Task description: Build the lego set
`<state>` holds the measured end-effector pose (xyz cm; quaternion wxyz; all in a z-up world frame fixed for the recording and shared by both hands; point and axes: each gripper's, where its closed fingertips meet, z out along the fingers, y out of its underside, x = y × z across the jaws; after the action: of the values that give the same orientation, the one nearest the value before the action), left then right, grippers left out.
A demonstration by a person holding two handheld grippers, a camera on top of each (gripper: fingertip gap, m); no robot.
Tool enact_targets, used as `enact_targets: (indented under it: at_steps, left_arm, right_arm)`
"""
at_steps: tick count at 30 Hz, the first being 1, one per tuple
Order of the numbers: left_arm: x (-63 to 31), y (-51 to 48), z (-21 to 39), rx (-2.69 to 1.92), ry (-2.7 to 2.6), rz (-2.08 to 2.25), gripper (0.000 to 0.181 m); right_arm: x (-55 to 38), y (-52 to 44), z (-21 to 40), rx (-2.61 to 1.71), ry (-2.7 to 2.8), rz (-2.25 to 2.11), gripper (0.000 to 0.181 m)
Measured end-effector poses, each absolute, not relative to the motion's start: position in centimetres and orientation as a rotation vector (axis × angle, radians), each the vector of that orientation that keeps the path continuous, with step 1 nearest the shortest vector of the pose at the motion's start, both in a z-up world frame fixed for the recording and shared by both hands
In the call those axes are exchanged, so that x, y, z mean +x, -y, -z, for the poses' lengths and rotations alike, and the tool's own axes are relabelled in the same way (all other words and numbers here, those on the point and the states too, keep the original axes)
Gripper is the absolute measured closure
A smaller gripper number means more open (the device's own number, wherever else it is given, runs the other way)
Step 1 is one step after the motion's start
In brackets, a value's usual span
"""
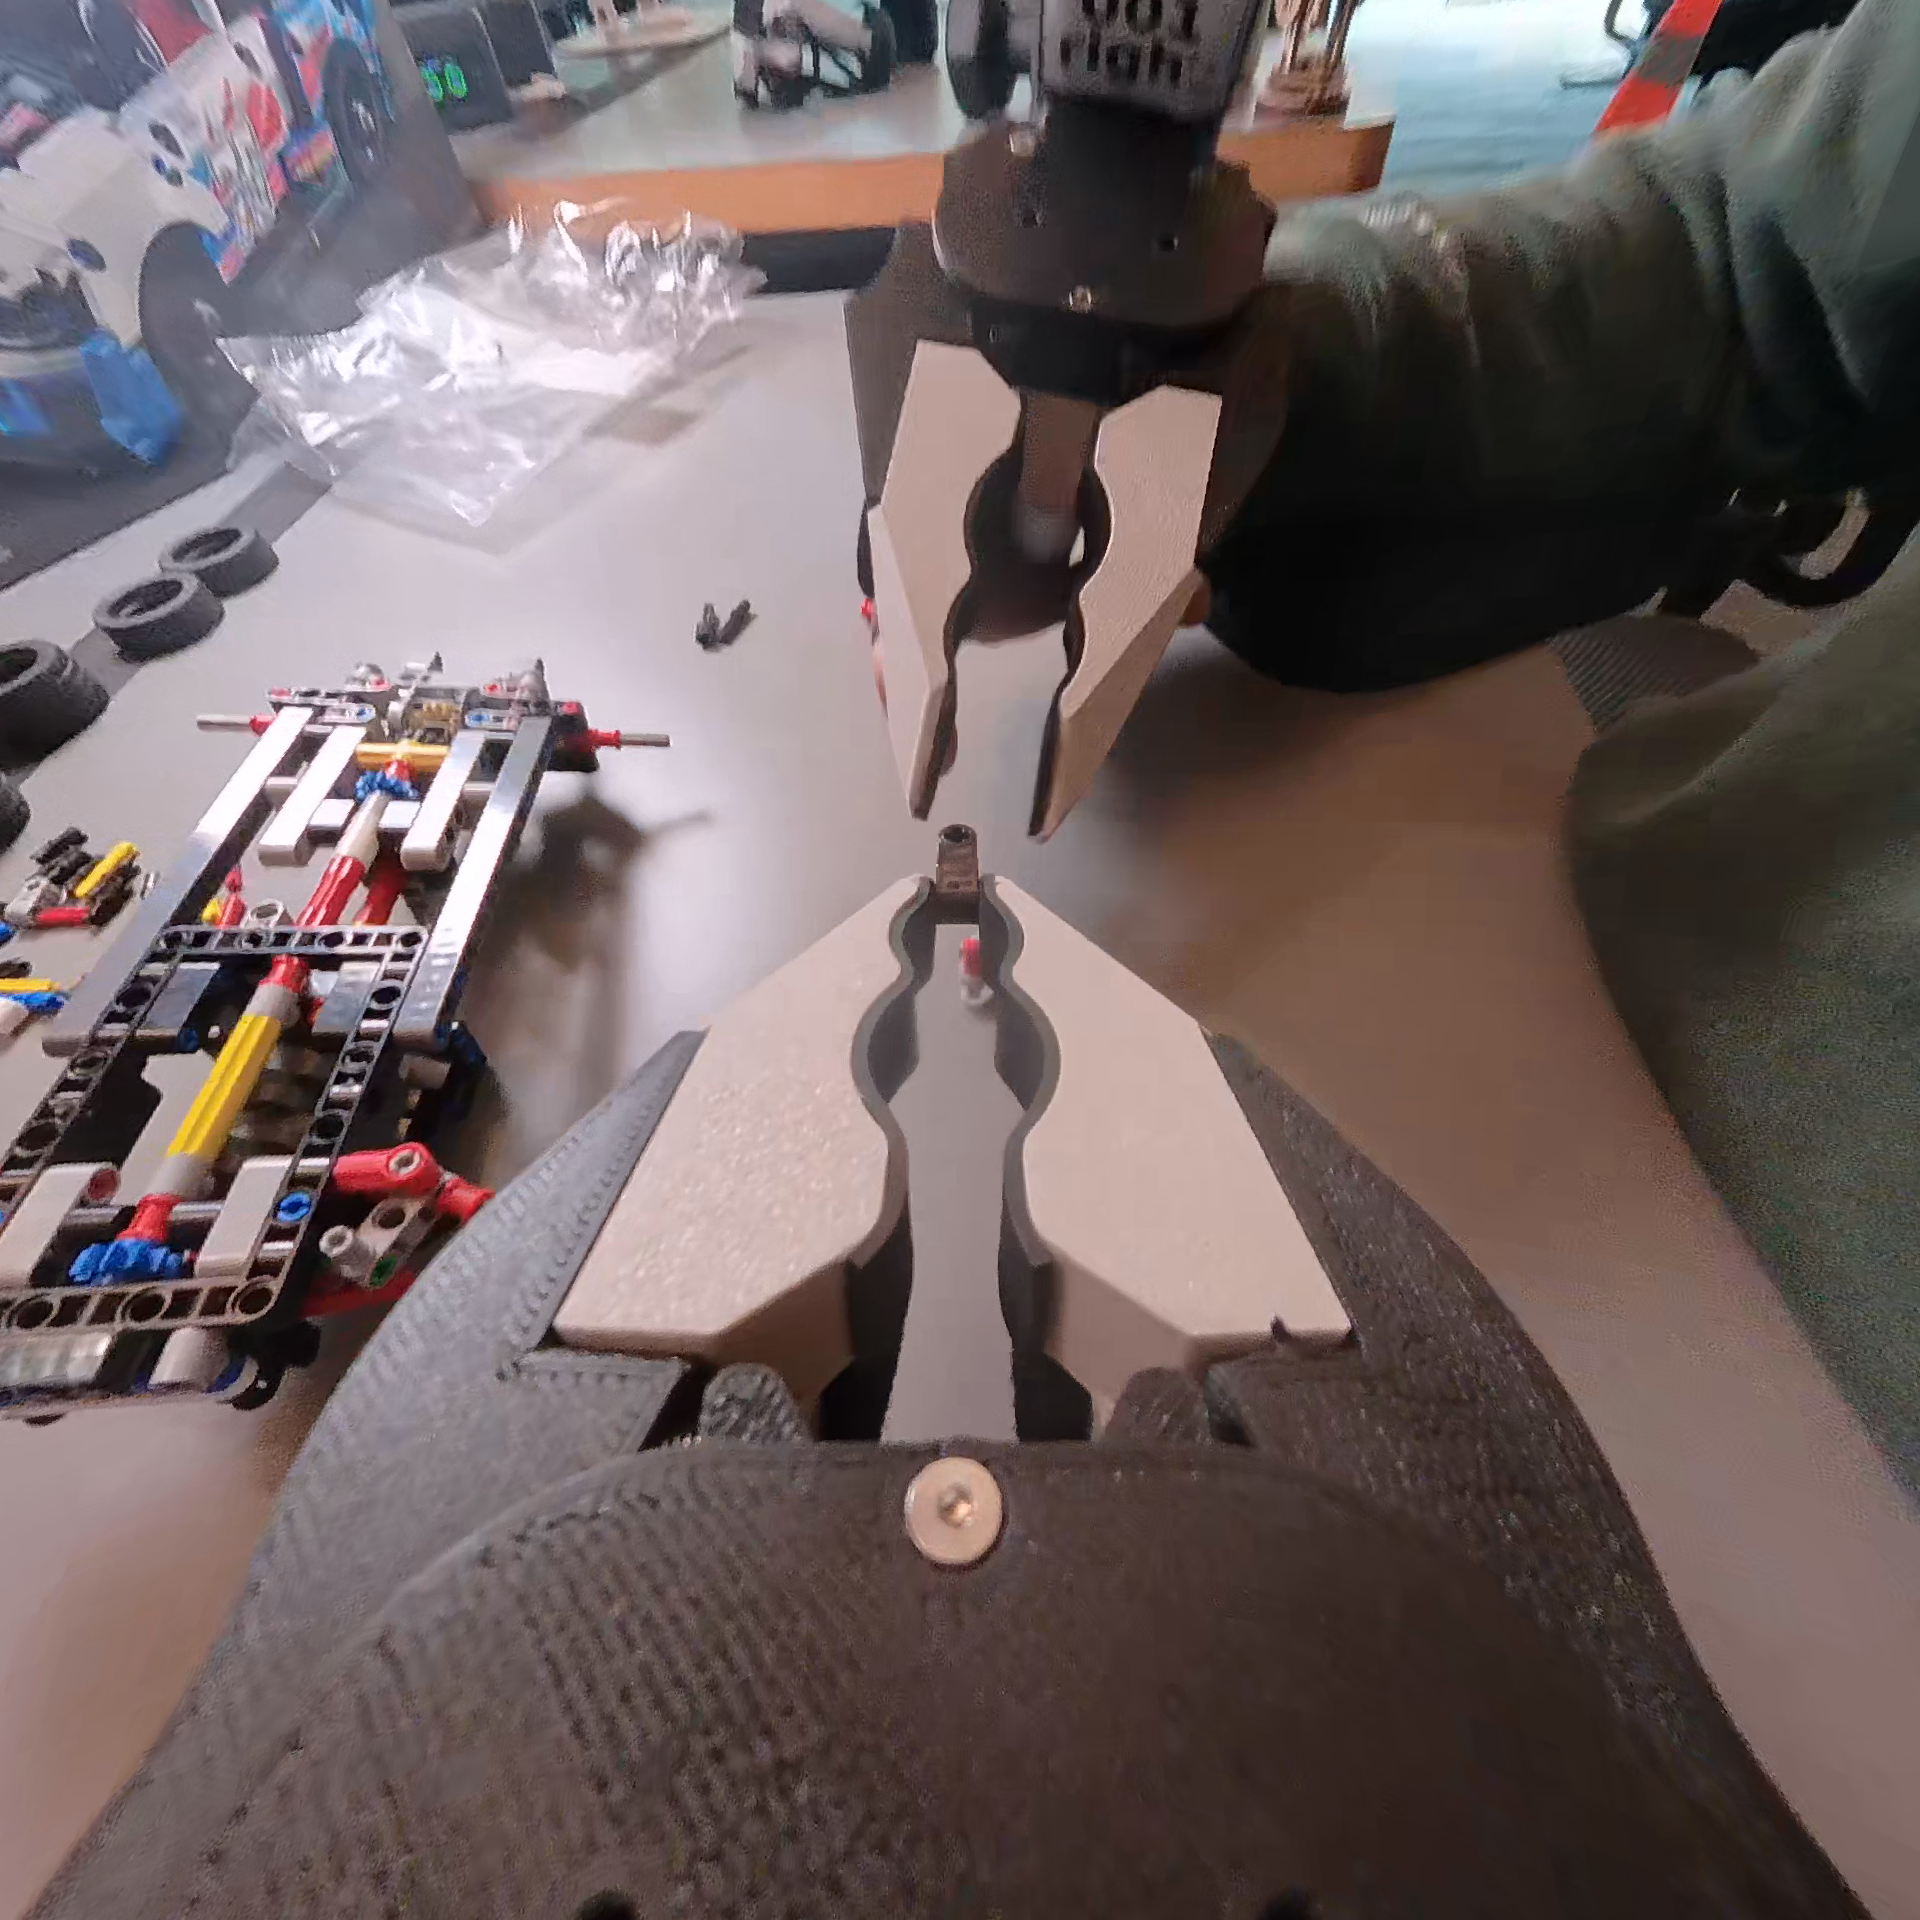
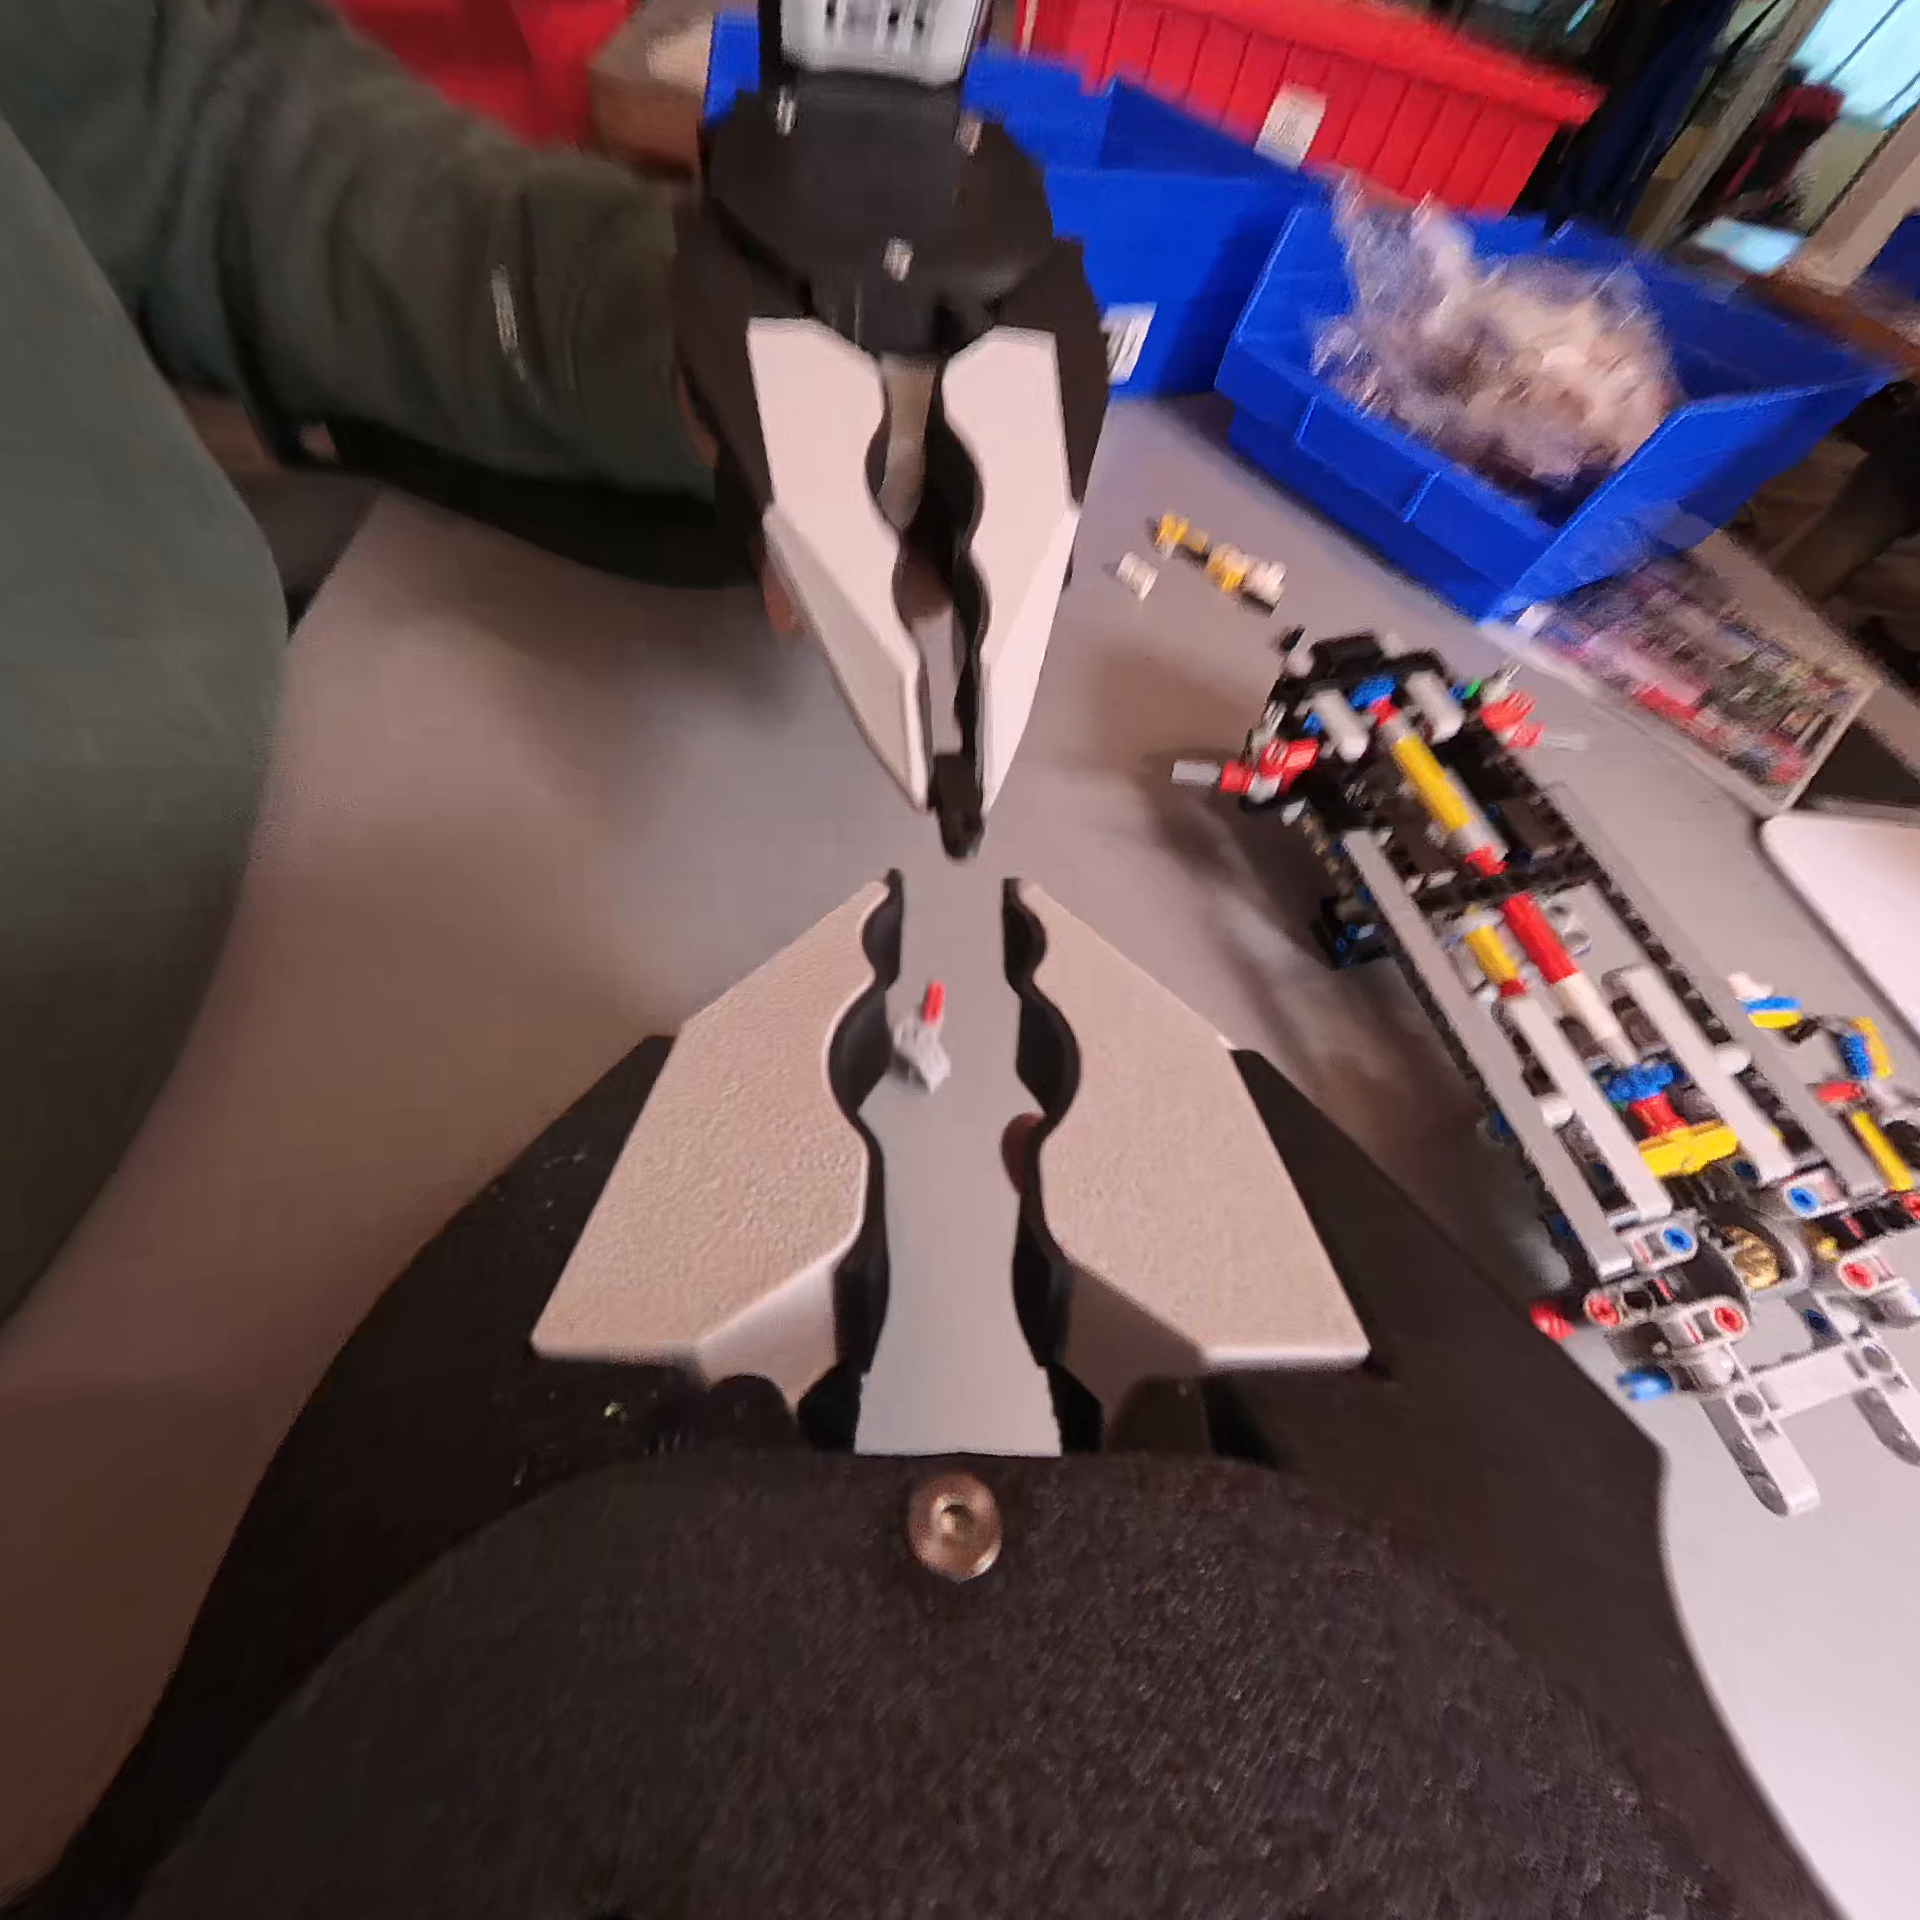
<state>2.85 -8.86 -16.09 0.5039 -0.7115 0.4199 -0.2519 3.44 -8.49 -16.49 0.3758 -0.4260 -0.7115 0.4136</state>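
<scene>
Desk (image 1: 1299, 935): grey surface, carrying all items noted below.

Blue bins (image 2: 1538, 436): ranged along the far edge of the desk in the right wrist view; the nearest holds crumpled clear bags.

Set box (image 1: 156, 208): printed with a white car, standing at the far left corner in the left wrist view. A clear plastic bag (image 1: 488, 353) lies flat just beside it.

Chassis (image 1: 260, 1018): a long part-built frame of black and grey beams with red, yellow and blue axle parts, lying flat toward the left side of the desk in the left wrist view, well apart from both grippers.

Left gripper (image 1: 954, 883): jaws nearly closed, pinching a small black connector piece (image 1: 954, 857) at the very tips; the piece projects upward beyond them.

Right gripper (image 1: 982, 821): faces the left one tip to tip, jaws parted by a narrow gap and holding nothing. Its tips sit just beside the black connector piece without visible contact.

Black tyres (image 1: 156, 613): several lying near the left edge, beyond the chassis.

Loose small parts (image 2: 1205, 561): yellow and grey pieces, near the bins.

Small grey and red piece (image 2: 925, 1039): lying on the desk beneath the right gripper, seen between its fingers.

Two black pins (image 1: 722, 623): lying mid-desk, between the chassis and the plastic bag.
</scene>
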Motion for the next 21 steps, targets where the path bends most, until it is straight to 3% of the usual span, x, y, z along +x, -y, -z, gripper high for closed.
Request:
enact_targets:
  at_steps: [2, 6, 14, 21]
  left_arm:
    - [2.4, 9.0, 17.4, -1.786, -1.062, 0.593, 0.175]
    - [2.0, 9.6, 20.5, -1.92, -1.146, 0.57, 0.175]
    - [2.4, 9.4, 21.7, -1.947, -1.164, 0.52, 0.175]
    - [2.3, 8.6, 21.4, -1.941, -1.081, 0.527, 0.175]
  right_arm:
    - [4.7, 7.8, 19.0, -1.143, 1.991, -0.967, 0.155]
    - [5.3, 7.6, 21.6, -1.171, 2.169, -0.886, 0.154]
    - [3.9, 8.0, 22.7, -1.141, 2.227, -0.783, 0.174]
    - [3.7, 7.6, 22.1, -1.265, 2.087, -0.886, 0.174]
